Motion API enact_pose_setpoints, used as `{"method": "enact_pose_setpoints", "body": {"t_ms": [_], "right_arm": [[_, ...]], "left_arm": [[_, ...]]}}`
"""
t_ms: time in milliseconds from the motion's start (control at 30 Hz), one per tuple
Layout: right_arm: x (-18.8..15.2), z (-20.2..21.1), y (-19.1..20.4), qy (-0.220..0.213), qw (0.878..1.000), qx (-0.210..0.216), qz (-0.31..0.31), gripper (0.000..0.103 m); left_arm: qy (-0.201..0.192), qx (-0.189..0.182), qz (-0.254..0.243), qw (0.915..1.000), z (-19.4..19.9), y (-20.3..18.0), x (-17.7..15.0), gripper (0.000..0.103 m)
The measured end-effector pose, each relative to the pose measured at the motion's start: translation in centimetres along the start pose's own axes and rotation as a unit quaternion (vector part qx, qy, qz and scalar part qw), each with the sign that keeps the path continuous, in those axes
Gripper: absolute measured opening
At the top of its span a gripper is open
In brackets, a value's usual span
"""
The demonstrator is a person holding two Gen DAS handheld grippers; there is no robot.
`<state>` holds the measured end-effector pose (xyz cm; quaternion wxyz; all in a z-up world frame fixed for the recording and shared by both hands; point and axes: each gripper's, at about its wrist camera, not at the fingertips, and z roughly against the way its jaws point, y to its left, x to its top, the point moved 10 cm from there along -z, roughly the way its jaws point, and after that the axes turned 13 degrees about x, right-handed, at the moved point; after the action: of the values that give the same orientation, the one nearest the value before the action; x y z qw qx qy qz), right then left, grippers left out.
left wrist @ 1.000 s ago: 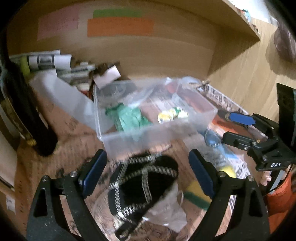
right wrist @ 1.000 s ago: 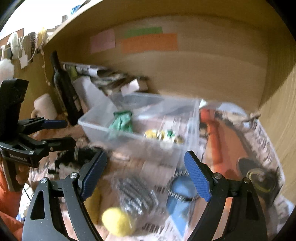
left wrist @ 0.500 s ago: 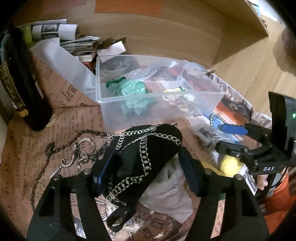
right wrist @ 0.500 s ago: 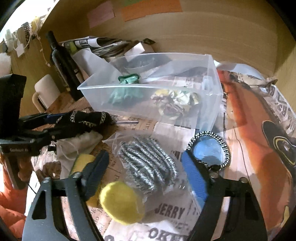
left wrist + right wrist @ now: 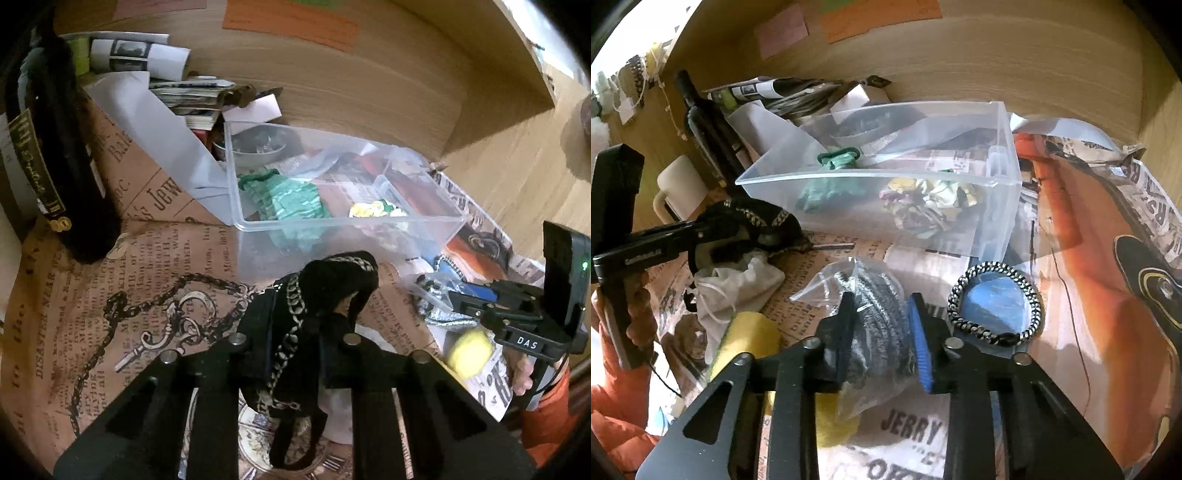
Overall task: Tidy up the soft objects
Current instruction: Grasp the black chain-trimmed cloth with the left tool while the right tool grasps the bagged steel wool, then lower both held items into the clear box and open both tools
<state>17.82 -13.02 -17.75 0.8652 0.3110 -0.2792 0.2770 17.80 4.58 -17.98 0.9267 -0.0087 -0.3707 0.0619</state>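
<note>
My left gripper point(image 5: 295, 354) is shut on a black patterned cloth pouch point(image 5: 317, 295), held just in front of the clear plastic bin point(image 5: 347, 221); it also shows in the right wrist view point(image 5: 753, 221). The bin point(image 5: 879, 184) holds a green cloth point(image 5: 288, 199) and a yellow-green floral scrunchie point(image 5: 931, 203). My right gripper point(image 5: 882, 332) is shut on a clear bag of grey cord point(image 5: 871, 317), resting on the newspaper. A yellow ball point(image 5: 469, 350) lies under it.
A dark bottle point(image 5: 55, 166) stands at the left. A white drawstring bag point(image 5: 735, 288), a yellow sponge point(image 5: 746, 343) and a braided bracelet point(image 5: 997, 306) on a blue pad lie on the newspaper. Papers pile against the wooden back wall point(image 5: 369, 74).
Both grippers have closed: the left on the black pouch and lifted it toward the bin, the right lowered onto the bag of grey cord and shut on it.
</note>
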Motion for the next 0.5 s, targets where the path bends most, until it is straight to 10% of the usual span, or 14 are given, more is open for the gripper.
{"method": "enact_pose_setpoints", "body": {"t_ms": [500], "right_arm": [[4.8,4.4,2.0,-0.090,0.995,-0.007,0.034,0.018]], "left_arm": [[-0.117,0.010,-0.003,0.9931,7.7,0.0,5.0,0.016]]}}
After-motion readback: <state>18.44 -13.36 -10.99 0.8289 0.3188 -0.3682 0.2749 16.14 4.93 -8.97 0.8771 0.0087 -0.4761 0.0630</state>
